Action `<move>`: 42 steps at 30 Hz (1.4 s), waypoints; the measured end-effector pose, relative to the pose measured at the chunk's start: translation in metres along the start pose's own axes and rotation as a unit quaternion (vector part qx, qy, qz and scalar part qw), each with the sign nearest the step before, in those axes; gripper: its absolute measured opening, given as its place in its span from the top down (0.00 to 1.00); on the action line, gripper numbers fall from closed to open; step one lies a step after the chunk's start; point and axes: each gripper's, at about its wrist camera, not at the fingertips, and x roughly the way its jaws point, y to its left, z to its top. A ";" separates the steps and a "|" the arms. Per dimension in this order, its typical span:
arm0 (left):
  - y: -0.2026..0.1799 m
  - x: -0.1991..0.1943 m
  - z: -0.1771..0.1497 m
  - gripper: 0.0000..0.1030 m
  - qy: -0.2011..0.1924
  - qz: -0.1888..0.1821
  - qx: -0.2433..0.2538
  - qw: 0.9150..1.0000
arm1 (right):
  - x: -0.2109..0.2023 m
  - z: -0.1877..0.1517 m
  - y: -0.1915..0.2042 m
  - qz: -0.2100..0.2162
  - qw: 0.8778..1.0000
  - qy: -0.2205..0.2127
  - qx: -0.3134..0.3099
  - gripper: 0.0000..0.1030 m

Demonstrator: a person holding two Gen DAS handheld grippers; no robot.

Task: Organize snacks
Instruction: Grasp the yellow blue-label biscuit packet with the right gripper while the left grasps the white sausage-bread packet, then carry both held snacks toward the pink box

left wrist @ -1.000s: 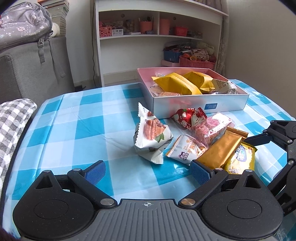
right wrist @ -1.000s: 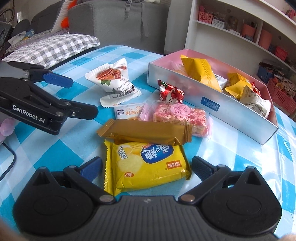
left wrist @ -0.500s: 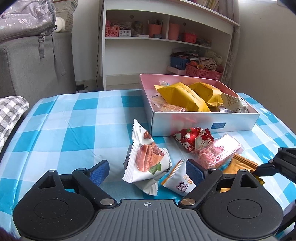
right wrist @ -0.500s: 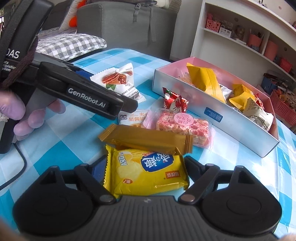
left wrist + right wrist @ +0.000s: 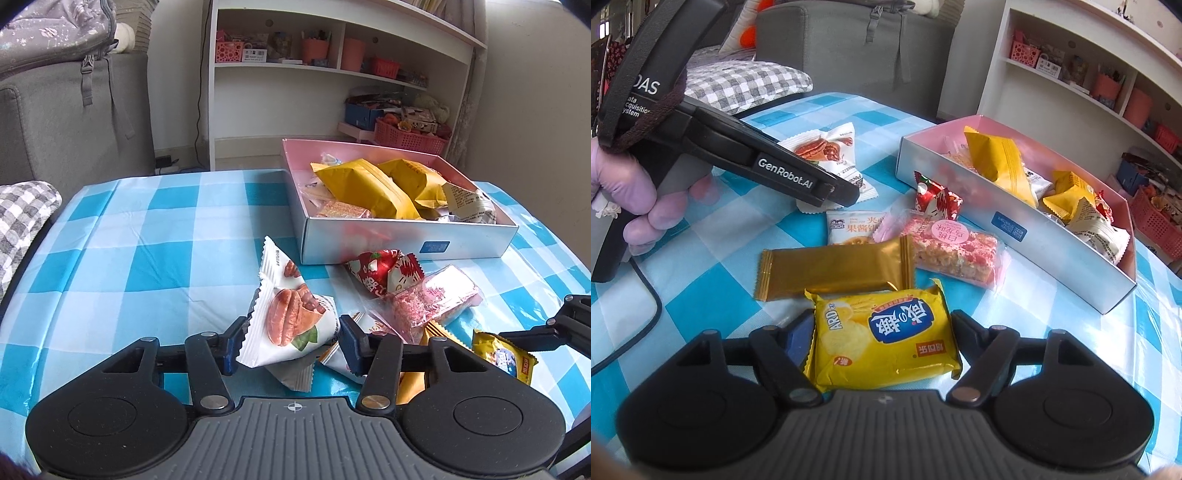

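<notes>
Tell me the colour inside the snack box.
Pink inside the snack box, silver outside; clearest in the right wrist view.

Gold wrapper (image 5: pixel 413 384) mostly hidden behind the left hand-held gripper (image 5: pixel 291 343) at lower right of the left wrist view; only slivers visible. Small white packet (image 5: pixel 341 360) beside it largely covered by the pecan packet (image 5: pixel 291 325) and a finger. Near edge of the yellow cracker pack (image 5: pixel 886 338) lost under the camera housing at bottom centre. Shelf items (image 5: pixel 314 48) at top too small to identify. Grey bag (image 5: pixel 48 33) cropped at upper left.
</notes>
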 end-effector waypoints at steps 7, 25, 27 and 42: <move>0.001 -0.011 0.003 0.52 0.001 -0.006 -0.005 1.000 | -0.013 0.002 -0.010 -0.007 1.000 -0.003 0.018 0.29; 0.004 -0.024 0.018 0.52 -0.009 -0.004 -0.018 1.000 | -0.037 0.019 -0.024 -0.026 0.998 -0.048 0.043 0.29; 0.003 -0.024 0.020 0.52 -0.009 -0.001 -0.020 1.000 | -0.038 0.022 -0.028 -0.027 0.997 -0.053 0.046 0.29; -0.001 -0.037 0.052 0.52 -0.036 -0.003 -0.038 0.999 | -0.035 0.052 -0.078 -0.046 0.991 -0.093 0.082 0.29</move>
